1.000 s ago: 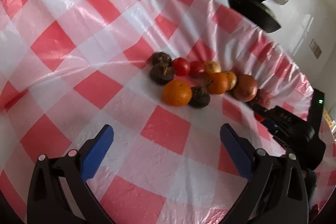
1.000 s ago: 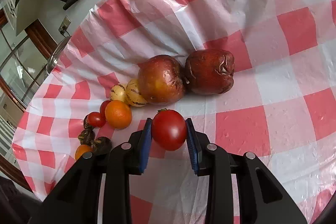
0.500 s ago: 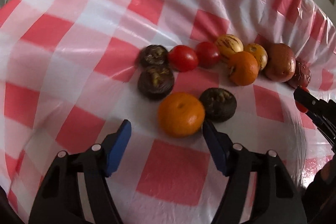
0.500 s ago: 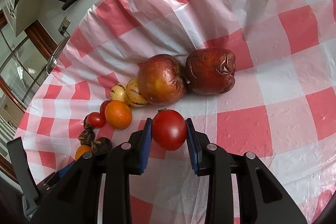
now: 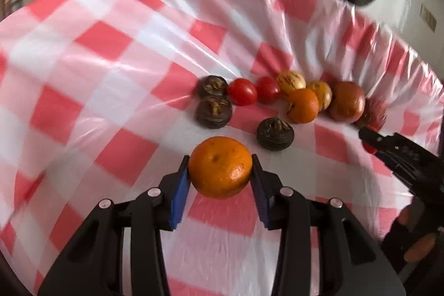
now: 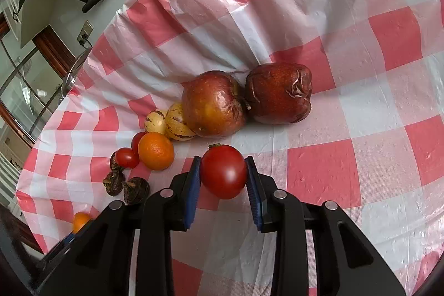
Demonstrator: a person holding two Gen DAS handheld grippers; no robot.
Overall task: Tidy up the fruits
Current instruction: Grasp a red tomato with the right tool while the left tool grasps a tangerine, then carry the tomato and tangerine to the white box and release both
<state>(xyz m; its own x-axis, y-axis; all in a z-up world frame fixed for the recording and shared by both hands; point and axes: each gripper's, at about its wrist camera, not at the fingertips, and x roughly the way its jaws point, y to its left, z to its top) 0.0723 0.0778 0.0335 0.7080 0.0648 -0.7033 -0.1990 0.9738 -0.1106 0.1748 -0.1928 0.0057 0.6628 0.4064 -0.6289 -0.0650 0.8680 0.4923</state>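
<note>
Left gripper [image 5: 220, 171]: closed onto the near orange, one blue pad on each flank, at the widest part of the fruit.
Near orange [image 5: 220, 167]: at 6 o'clock of the fruit cluster in the left wrist view, apart from the row; whether it rests on the cloth or is just raised cannot be told. Judged firm, moderately heavy, with a pebbled rind that grips well; a hold across the middle suits it.
Right gripper [image 6: 223, 174]: closed onto the large tomato, pads on its two sides, calyx pointing up and away.
Large tomato [image 6: 224, 171]: at 6 o'clock of the two apples in the right wrist view, near them but not touching. Judged smooth, slippery and thin-skinned; light pressure across the belly, or it bruises or splits.
Apples: one russet-red [image 6: 213, 104], one wrinkled dark red [image 6: 279, 94], touching side by side. Judged heaviest of the lot; the wrinkled one probably soft.
Striped yellow fruits [image 6: 177, 121]: two, at 9 o'clock of the russet apple, against it.
Second orange [image 6: 156, 151]: at 7 o'clock of the striped pair.
Small tomatoes [image 5: 242, 91]: two, side by side mid-row.
Dark wrinkled fruits [image 5: 213, 108]: three, at the left end of the row; kind not identifiable.
Tablecloth [image 6: 360, 74]: red-and-white check plastic, creased; judged slick, so round fruit may roll when set down.
</note>
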